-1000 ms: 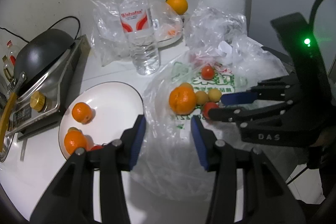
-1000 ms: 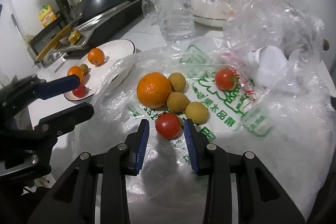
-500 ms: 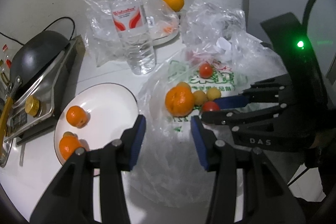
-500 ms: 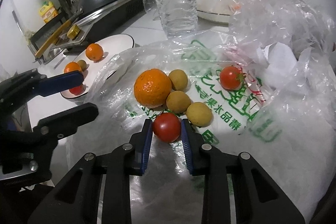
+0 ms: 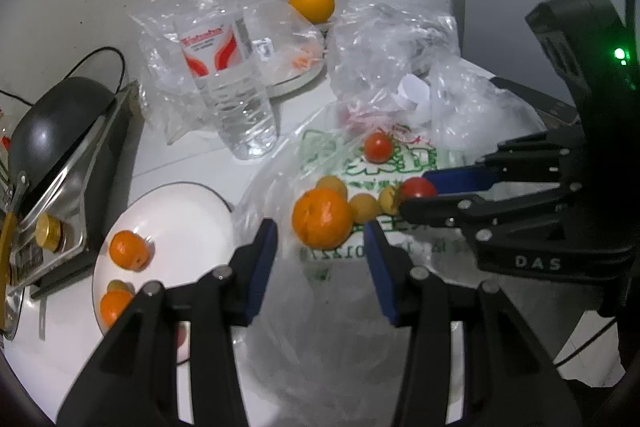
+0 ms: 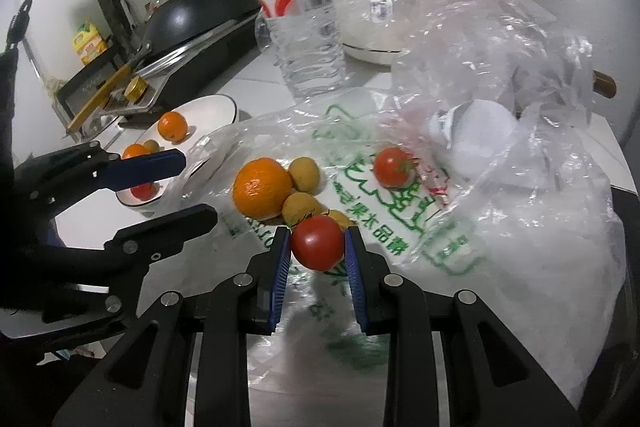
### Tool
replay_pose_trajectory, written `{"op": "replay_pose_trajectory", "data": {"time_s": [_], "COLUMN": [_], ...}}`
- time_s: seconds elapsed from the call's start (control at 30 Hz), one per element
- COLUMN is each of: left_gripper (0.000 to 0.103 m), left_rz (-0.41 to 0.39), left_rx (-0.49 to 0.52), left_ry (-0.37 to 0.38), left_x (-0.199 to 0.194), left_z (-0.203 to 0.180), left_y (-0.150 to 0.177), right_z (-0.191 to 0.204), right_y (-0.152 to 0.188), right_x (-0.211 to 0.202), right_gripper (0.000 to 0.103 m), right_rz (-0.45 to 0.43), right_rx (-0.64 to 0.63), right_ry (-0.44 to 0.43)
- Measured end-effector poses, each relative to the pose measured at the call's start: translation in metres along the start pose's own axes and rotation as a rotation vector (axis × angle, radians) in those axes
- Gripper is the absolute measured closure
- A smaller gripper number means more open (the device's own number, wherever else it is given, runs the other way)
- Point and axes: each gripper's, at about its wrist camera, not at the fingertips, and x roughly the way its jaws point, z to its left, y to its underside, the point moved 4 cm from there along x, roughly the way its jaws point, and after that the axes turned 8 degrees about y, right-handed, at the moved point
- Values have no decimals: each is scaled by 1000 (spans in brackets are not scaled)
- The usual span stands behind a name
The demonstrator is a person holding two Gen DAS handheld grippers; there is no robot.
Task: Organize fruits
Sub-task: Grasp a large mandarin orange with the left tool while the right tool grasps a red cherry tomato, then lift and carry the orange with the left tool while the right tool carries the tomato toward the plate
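My right gripper (image 6: 317, 230) is shut on a red tomato (image 6: 317, 245), its blue pads pressing both sides just above the green-printed plastic bag (image 6: 380, 227). The left wrist view shows that same right gripper (image 5: 416, 193) and tomato (image 5: 418, 187) from the side. On the bag lie a big orange (image 5: 322, 217), several yellow longans (image 6: 304, 171) and a second tomato (image 6: 394, 167). My left gripper (image 5: 320, 225) is open, with the big orange just beyond its tips. A white plate (image 5: 180, 211) at the left holds two small oranges, a longan and a tomato.
A water bottle (image 5: 228, 75) stands behind the bag. A black pan (image 5: 52, 115) sits on a stove at the left. Crumpled clear bags (image 6: 500, 39) pile up at the right, and a second plate (image 5: 296, 83) with an orange (image 5: 312, 1) sits at the back.
The right jaws have closed onto the red tomato. The left gripper has drifted towards the big orange on the bag, staying open.
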Motion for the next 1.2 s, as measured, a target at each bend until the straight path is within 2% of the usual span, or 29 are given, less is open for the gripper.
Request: {"op": "replay_pose_trajectory", "data": {"time_s": [0.57,1.2], "left_gripper": [56,54], "left_rz": [68,117], "left_rx": [-12,-49], "left_ry": [24,37], "left_x": [38,55], "left_z": [5,12], "left_y": [-7,-5], "right_z": [-21,-27], "right_y": [1,2], "right_x": [6,6], "right_gripper": [74,74], "right_rz": [-1,1], "right_rx": [35,46], "right_ry": [1,11]}}
